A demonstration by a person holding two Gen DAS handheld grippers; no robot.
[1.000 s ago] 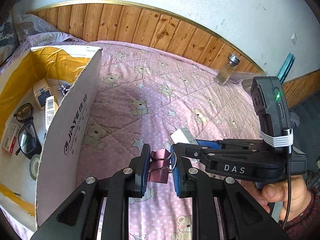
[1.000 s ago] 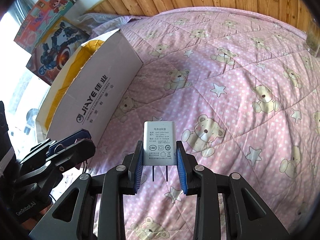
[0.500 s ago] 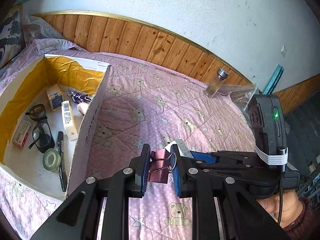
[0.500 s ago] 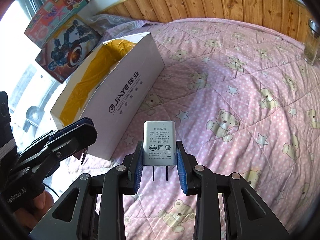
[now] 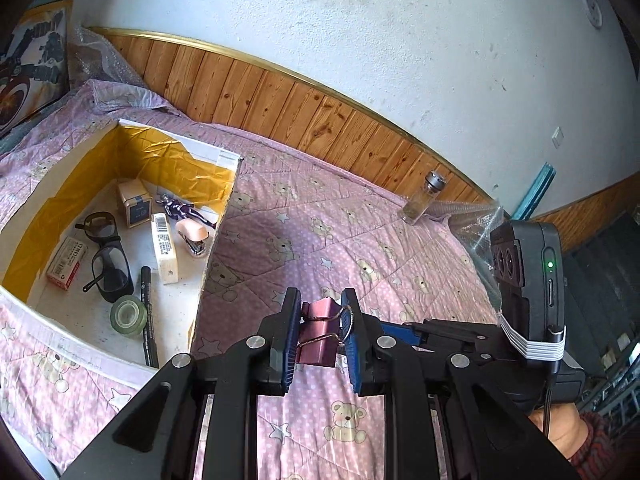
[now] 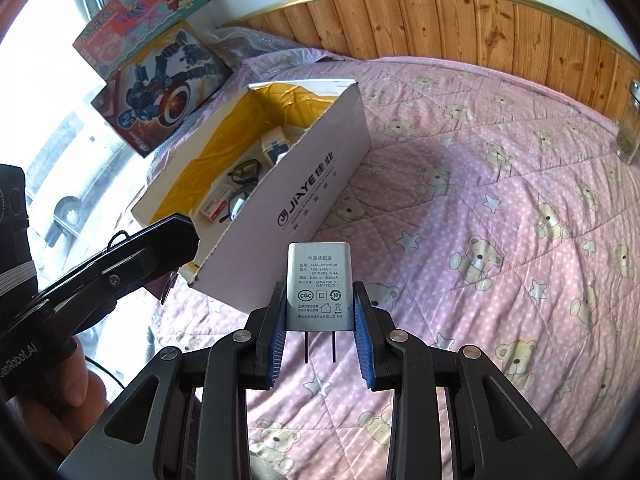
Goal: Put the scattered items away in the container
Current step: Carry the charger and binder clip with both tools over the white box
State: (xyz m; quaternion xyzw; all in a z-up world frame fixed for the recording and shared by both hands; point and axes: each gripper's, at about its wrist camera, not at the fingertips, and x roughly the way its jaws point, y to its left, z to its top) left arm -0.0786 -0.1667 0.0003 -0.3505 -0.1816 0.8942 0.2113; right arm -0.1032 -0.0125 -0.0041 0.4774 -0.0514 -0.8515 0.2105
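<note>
**A:** Two things in the air right now. The left claw (image 5: 320, 340) is clamped on a pink binder clip (image 5: 319, 336), and the right claw (image 6: 320, 316) is squeezing a grey charger (image 6: 319, 286) by its sides. Both hang over the bed (image 6: 500, 208), just short of the white box (image 6: 316, 188).

**B:** I'd carry each one past the near wall before letting go, and drop low into a bare patch, not onto the glasses (image 5: 106, 256) or tape roll (image 5: 129, 315).

**A:** Which way's the charger facing?

**B:** Long axis runs along the fingers, label up, prongs pointing back at the camera. The clip sits crosswise, wire loops against the pads.
</note>
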